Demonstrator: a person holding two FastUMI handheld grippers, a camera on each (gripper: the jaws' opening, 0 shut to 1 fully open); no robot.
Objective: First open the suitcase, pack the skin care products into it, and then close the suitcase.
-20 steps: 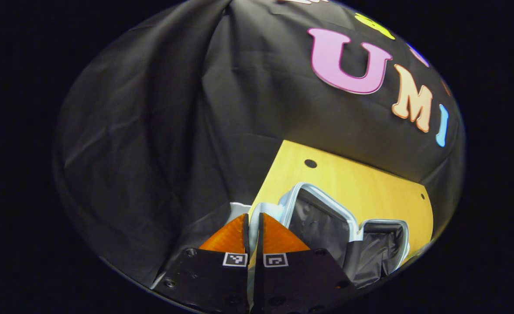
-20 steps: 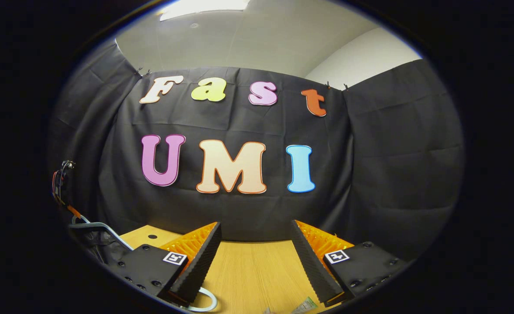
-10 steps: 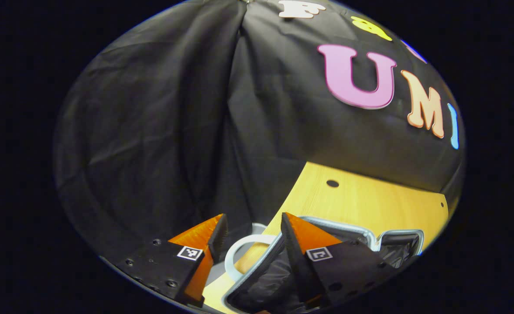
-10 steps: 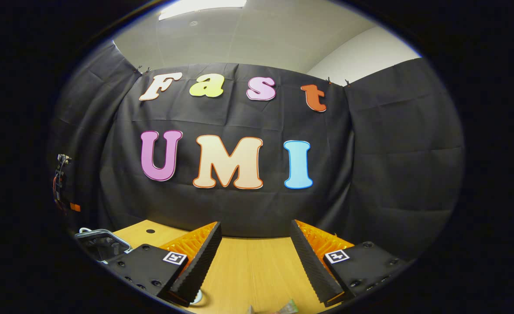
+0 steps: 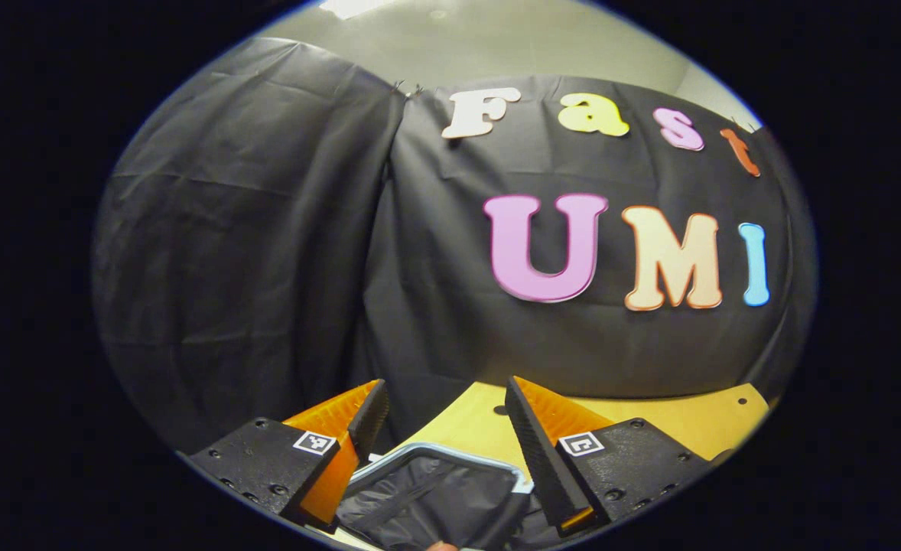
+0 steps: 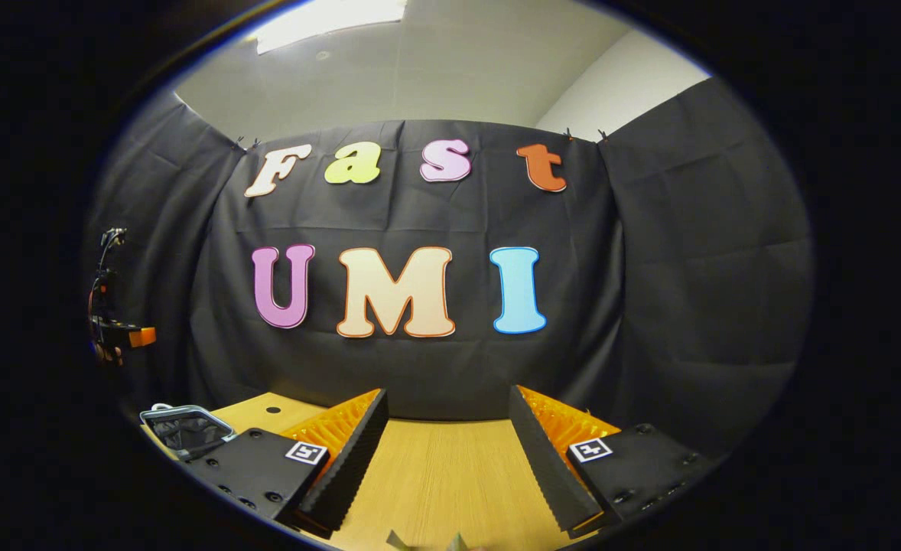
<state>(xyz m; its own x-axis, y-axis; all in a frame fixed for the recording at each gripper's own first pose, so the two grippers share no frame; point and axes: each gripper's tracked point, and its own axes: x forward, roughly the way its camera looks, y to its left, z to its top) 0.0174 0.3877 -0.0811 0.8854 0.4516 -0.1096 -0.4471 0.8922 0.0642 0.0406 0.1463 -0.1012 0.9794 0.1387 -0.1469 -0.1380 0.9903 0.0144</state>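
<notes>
Left gripper (image 5: 443, 417): jaws are being held wide apart, gripping nothing, at the bottom centre of the left gripper view. Suitcase (image 5: 431, 490): its open, dark-lined half is being shown between and below those fingers, on the wooden table (image 5: 680, 421). Right gripper (image 6: 447, 428): jaws are being held apart, empty, above bare tabletop; the suitcase (image 6: 183, 428) is being shown at lower left.

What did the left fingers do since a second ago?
The left gripper had its fingers pressed together; they have spread open, and its view has tipped up from the open suitcase, which now sits low between them. The right gripper stayed open over the wooden table, holding nothing.
</notes>
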